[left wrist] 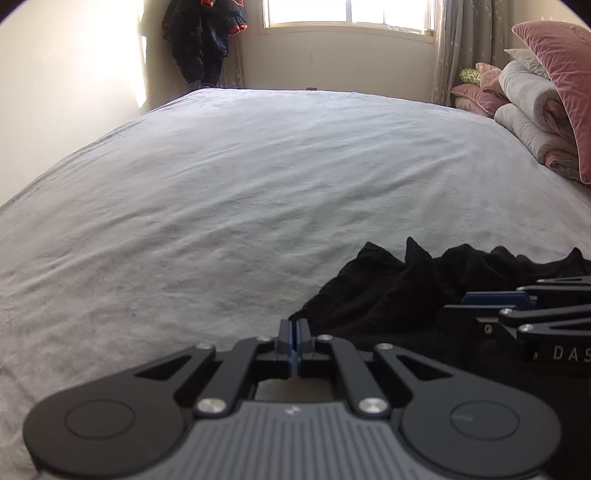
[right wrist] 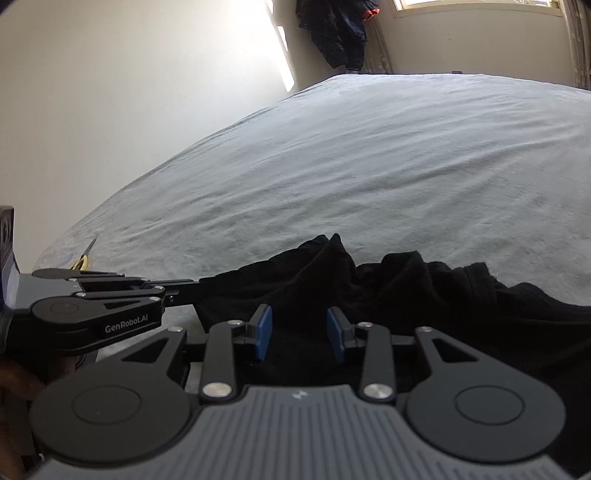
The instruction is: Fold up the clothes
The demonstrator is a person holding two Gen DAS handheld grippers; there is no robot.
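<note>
On bed [left wrist: 221, 177], one black garment [left wrist: 388, 291], two grippers

"GenRobot.AI" on the left gripper [right wrist: 192, 291] arm — "DAS", cut off, on the right gripper [left wrist: 458, 306] body

We find both fisheye cameras mounted just behind their own fingers, low over the near edge of the bed [left wrist: 236, 177], angled down and across it toward the far wall. The left wrist view faces the window [left wrist: 347, 14] squarely, with stacked pillows [left wrist: 535, 107] at its right margin. The right wrist view sits beside it, rolled somewhat, facing more toward the left wall. Both share the black garment [left wrist: 391, 291] close below, the grey sheet, and the hanging dark clothing [left wrist: 203, 40]; each catches the other gripper at its edge.
</note>
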